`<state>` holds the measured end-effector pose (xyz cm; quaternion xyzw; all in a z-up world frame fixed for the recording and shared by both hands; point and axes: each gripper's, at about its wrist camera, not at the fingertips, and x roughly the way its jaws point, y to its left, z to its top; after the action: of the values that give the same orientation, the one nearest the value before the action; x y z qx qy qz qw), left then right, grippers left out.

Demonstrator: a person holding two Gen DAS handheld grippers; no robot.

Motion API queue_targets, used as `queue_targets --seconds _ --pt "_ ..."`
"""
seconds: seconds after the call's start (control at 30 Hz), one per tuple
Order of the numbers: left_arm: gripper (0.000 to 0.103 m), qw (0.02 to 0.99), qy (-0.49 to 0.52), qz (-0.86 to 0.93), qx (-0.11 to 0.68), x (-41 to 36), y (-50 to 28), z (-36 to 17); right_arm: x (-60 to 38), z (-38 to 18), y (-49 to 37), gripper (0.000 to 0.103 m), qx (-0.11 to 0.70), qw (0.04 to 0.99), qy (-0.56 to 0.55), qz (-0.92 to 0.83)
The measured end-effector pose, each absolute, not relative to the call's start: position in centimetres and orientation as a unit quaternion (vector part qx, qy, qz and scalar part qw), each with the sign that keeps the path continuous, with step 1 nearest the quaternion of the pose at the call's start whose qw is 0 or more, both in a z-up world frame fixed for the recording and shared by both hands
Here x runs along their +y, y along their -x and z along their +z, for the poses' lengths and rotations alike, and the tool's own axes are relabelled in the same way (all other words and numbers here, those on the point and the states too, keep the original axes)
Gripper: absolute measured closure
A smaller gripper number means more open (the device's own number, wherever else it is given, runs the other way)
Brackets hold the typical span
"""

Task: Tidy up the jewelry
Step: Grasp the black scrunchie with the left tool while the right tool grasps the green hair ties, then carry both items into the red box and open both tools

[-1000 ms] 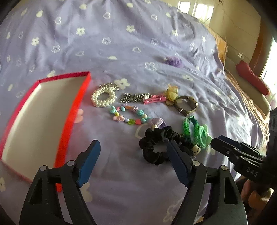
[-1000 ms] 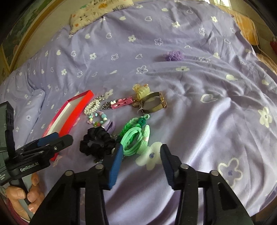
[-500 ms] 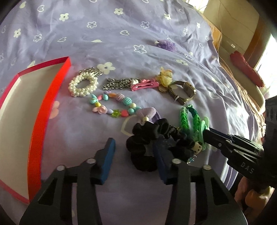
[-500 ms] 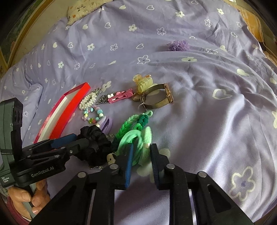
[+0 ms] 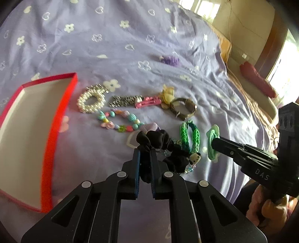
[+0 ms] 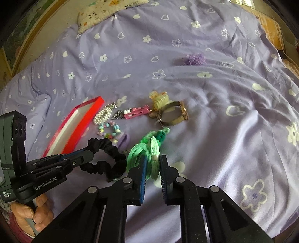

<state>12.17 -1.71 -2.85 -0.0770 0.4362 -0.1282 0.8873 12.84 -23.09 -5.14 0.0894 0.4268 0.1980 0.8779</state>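
My left gripper [image 5: 144, 151] is shut on a black scrunchie [image 5: 158, 140], which also shows in the right wrist view [image 6: 108, 147] with a small charm hanging from it. My right gripper [image 6: 152, 158] is shut on light green hair ties [image 6: 142, 151], seen in the left wrist view [image 5: 212, 136] pinched at its tip. A green braided bracelet [image 5: 189, 134] lies between them. A red box with a white inside [image 5: 28, 127] lies open at the left. A pearl bracelet [image 5: 89, 101], a bead bracelet [image 5: 119, 121], a pink clip [image 5: 148, 101] and a watch [image 5: 184, 108] lie on the bedspread.
Everything lies on a lilac flowered bedspread [image 6: 224, 112]. A purple scrunchie [image 6: 193, 58] lies farther back. A yellow claw clip [image 6: 159, 98] sits by the watch. A silver chain [image 5: 124, 100] lies beside the pink clip. A pillow [image 6: 110, 9] lies at the far edge.
Both grippers moved forward and closed: the left one on the black scrunchie, the right one on the green hair ties. The scrunchie and ties are now pulled up from the pile.
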Motion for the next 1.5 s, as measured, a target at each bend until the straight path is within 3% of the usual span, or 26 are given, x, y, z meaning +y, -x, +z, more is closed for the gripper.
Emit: queue_targets --seconds 0.8,1.13,1.5 --pt "0.096 0.915 0.167 -0.018 0.368 12.8 -7.3 1.4 -8.4 -2.0 -12.1 0.089 0.417 0.841 -0.046 0.341" --pt "0.096 0.907 0.186 0.052 0.374 19.3 -6.6 -0.9 0.2 -3.2 -12.8 0.089 0.435 0.808 -0.019 0.396" --pt "0.096 0.890 0.197 0.082 0.404 22.1 -7.0 -4.0 6.1 -8.1 -13.4 0.089 0.491 0.759 0.029 0.427"
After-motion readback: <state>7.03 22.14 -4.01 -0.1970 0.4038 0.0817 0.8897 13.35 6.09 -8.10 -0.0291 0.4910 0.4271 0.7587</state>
